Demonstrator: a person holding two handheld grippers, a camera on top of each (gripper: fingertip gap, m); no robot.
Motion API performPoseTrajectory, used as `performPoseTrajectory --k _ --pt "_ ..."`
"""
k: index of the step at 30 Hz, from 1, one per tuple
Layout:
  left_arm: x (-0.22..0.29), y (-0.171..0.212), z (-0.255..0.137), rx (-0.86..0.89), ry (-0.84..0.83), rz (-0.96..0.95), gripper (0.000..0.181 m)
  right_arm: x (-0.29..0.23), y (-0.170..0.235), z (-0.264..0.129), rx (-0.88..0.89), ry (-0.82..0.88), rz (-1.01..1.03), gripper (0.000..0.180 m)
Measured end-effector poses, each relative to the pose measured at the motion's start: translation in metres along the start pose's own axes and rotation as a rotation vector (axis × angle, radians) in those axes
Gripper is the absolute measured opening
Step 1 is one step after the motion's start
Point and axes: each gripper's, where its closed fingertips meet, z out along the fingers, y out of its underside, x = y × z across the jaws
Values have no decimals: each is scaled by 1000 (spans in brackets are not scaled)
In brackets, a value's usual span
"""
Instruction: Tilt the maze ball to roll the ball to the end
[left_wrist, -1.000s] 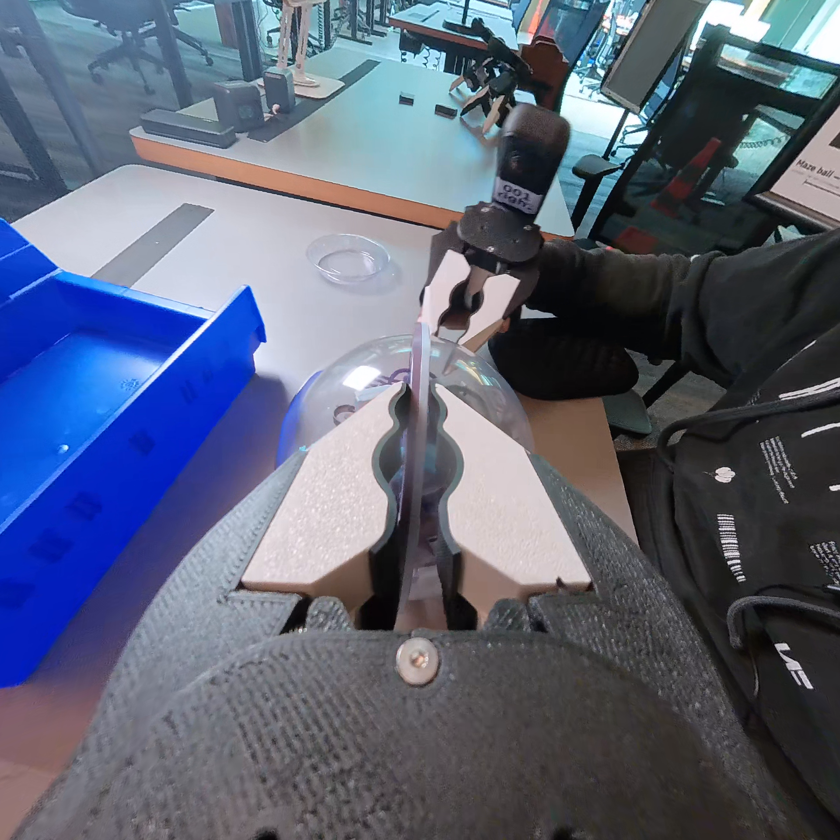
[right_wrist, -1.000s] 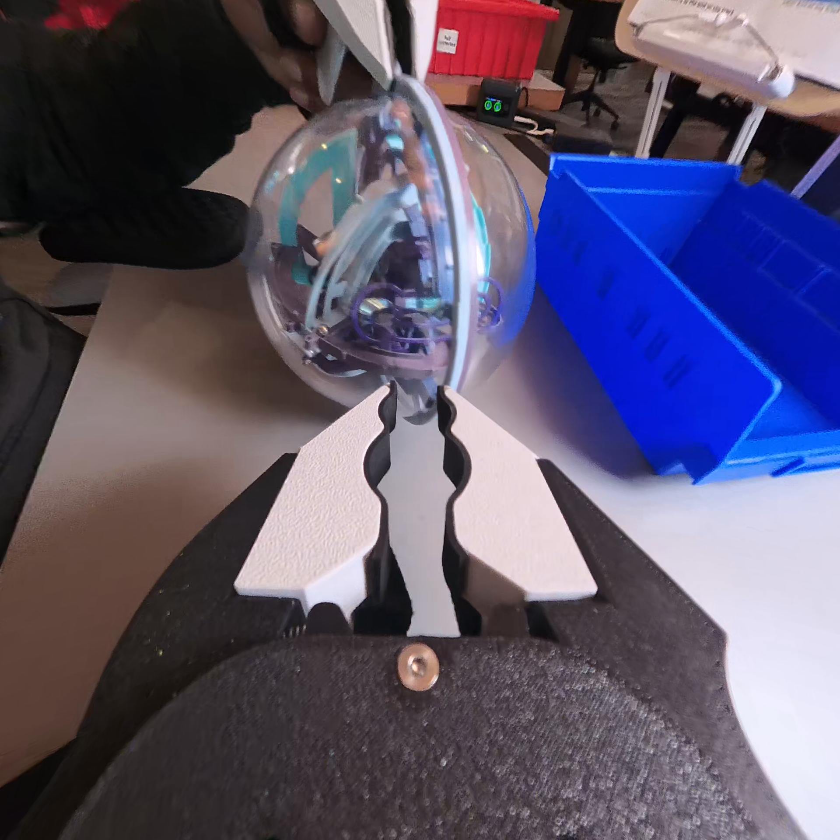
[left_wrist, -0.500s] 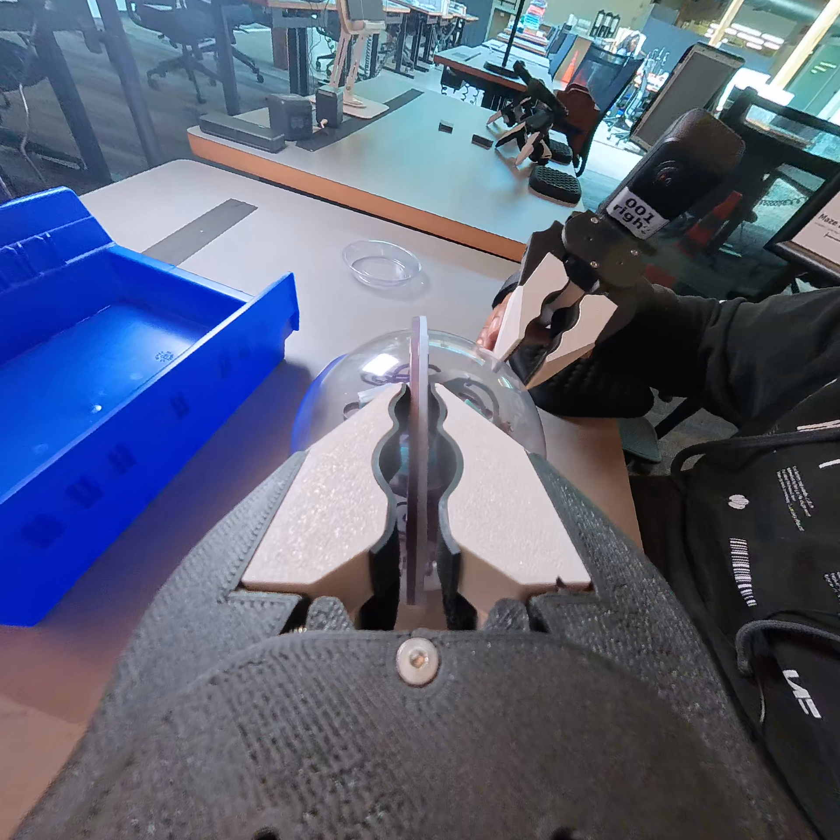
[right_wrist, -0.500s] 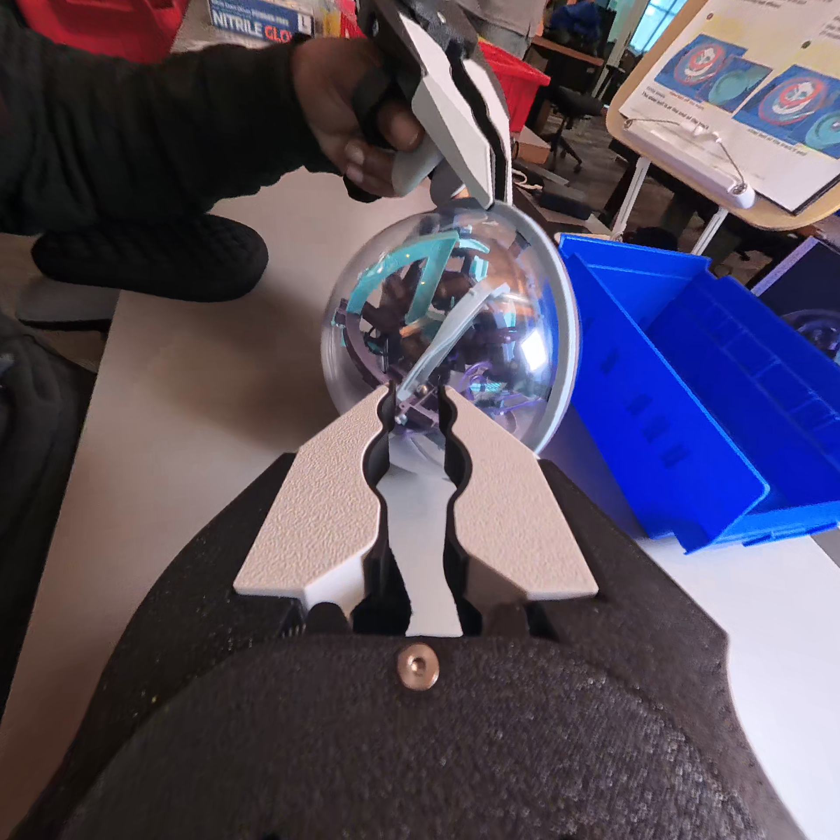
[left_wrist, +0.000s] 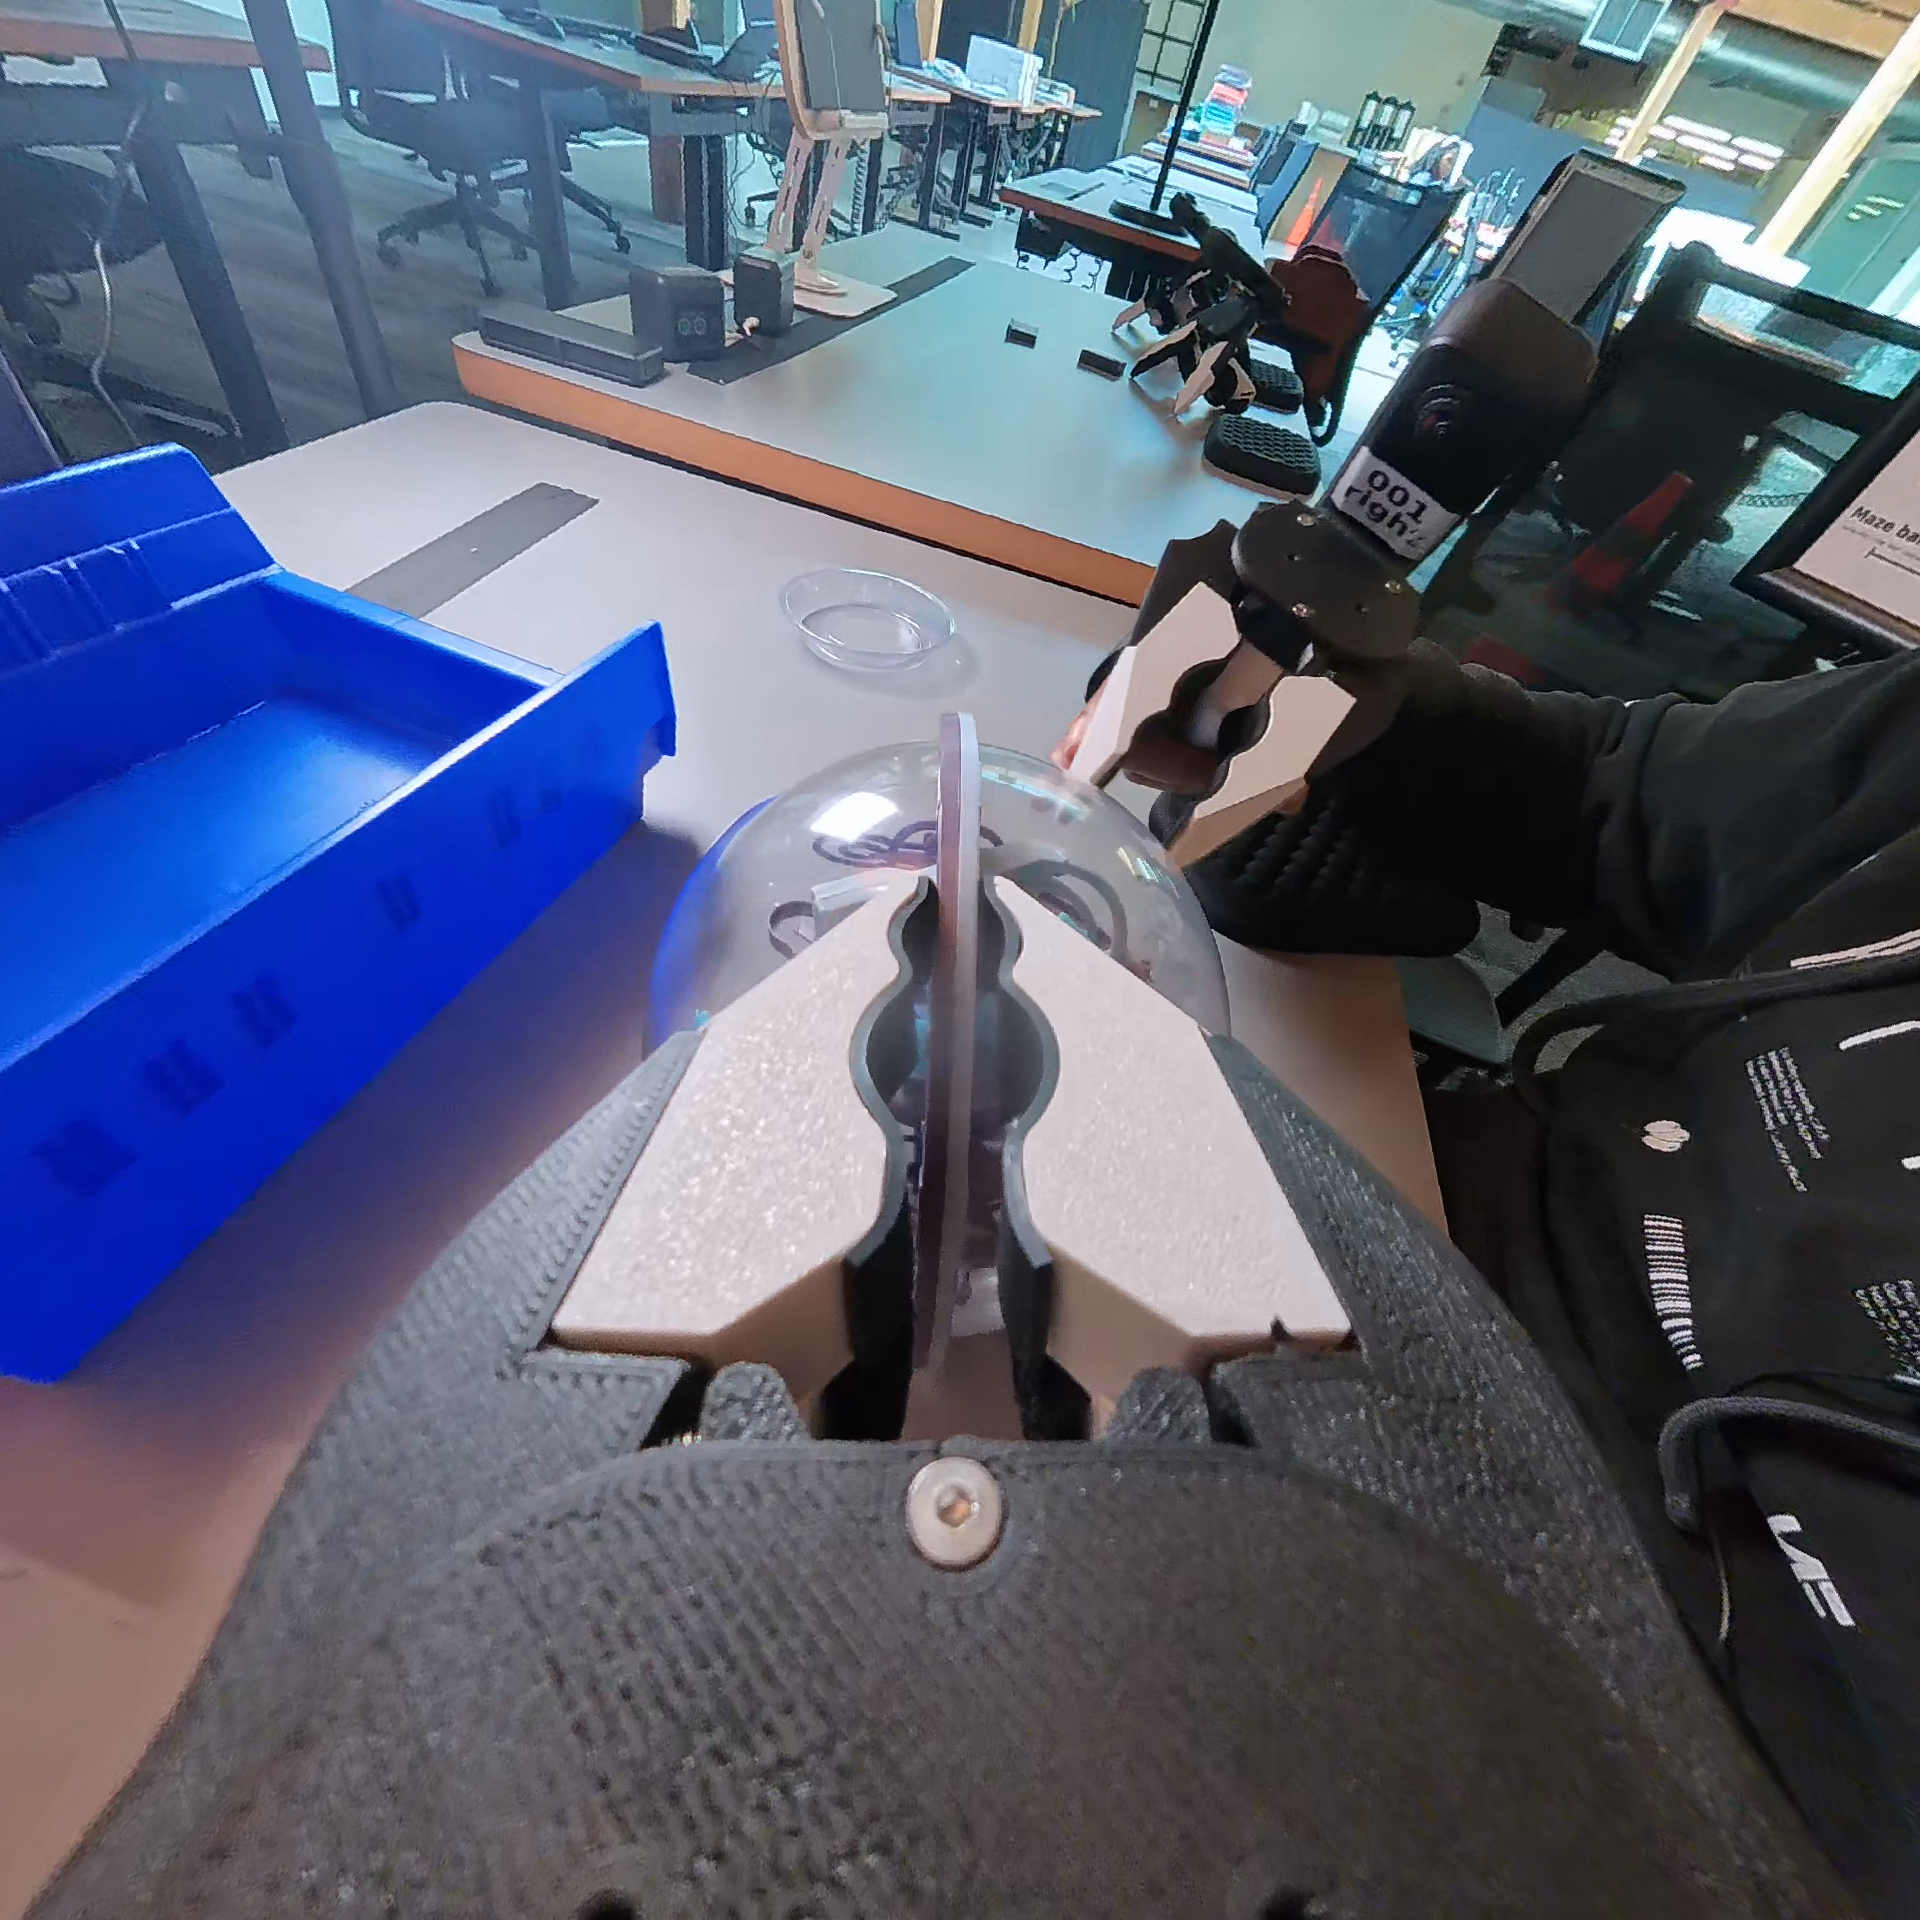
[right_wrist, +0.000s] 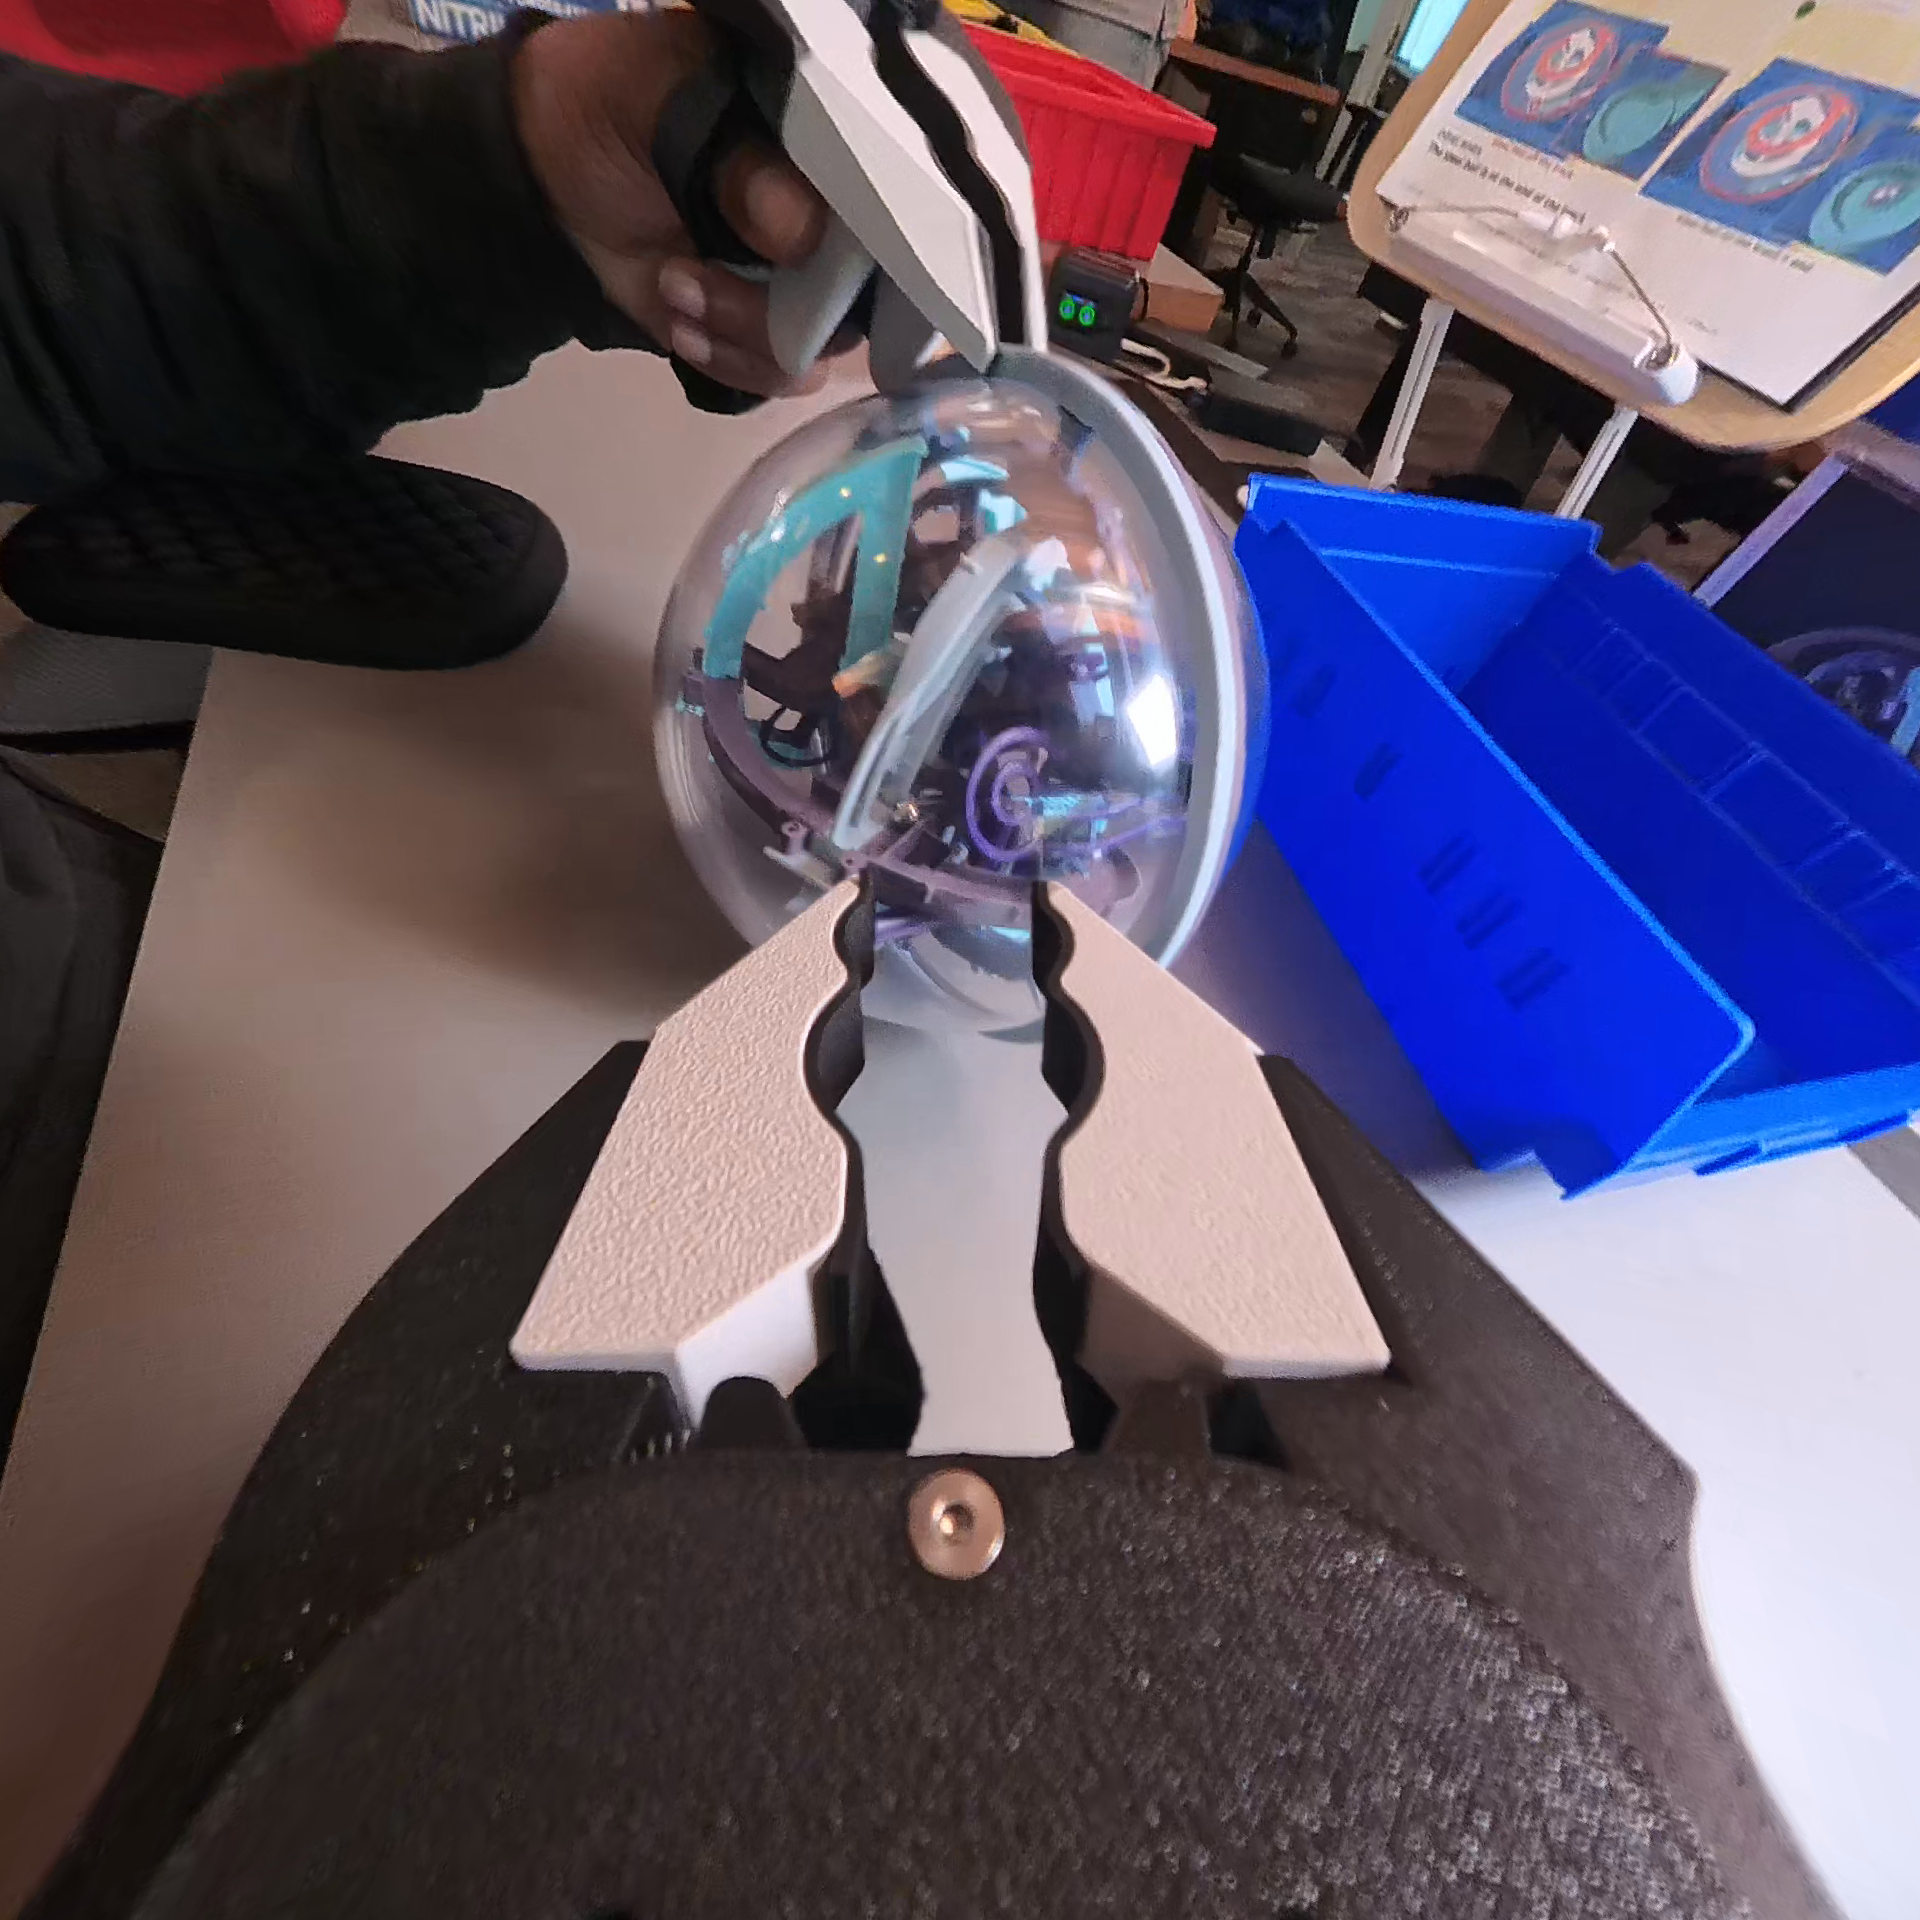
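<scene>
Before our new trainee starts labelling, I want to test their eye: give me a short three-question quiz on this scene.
1. True or false: the left gripper is shut on the maze ball's rim.
2. The blue bin holds: A) the maze ball B) nothing visible C) a clear dish.
3. What is the right gripper holding?

Key: 1 true. 2 B. 3 Nothing; it is open beside the ball.

Right gripper (left_wrist: 1184, 774): is moving away from the grey rim (left_wrist: 951, 821), now open beside the dome.
Maze ball (right_wrist: 935, 675): is turning, rim tilting toward the blue bin (right_wrist: 1558, 810).
</scene>
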Motion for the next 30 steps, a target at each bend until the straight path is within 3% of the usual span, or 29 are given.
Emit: performPoseTrajectory --k 5,9,15,18,19,20,22,23,24,26,30 --pt "1 4 -8 14 -44 -13 7 -6 8 3 -38 -12 39 53" --pt "4 8 -10 37 -75 -31 7 -13 5 10 -69 95 -25 75" --pt "18 9 -7 83 -108 -48 6 -15 13 20 -103 178 34 109" --pt "30 9 -6 88 -84 -16 6 -18 18 23 -132 147 41 112" --pt "41 9 -6 73 -15 33 12 -18 21 24 -143 137 34 113" --pt "51 9 -9 64 63 125 28 -18 22 25 -144 128 31 110" --pt "17 -6 -29 184 -42 316 61 -18 21 27 -125 101 40 105" --pt "-3 -10 -37 249 -56 302 76 -18 20 28 -121 90 44 105" --pt "-12 0 -34 221 47 213 87 -18 20 31 -121 79 45 105" --pt "-10 31 -22 81 268 37 101 -19 20 35 -131 48 36 105" --pt "4 45 -14 16 342 77 107 -22 30 40 -172 10 -12 102"
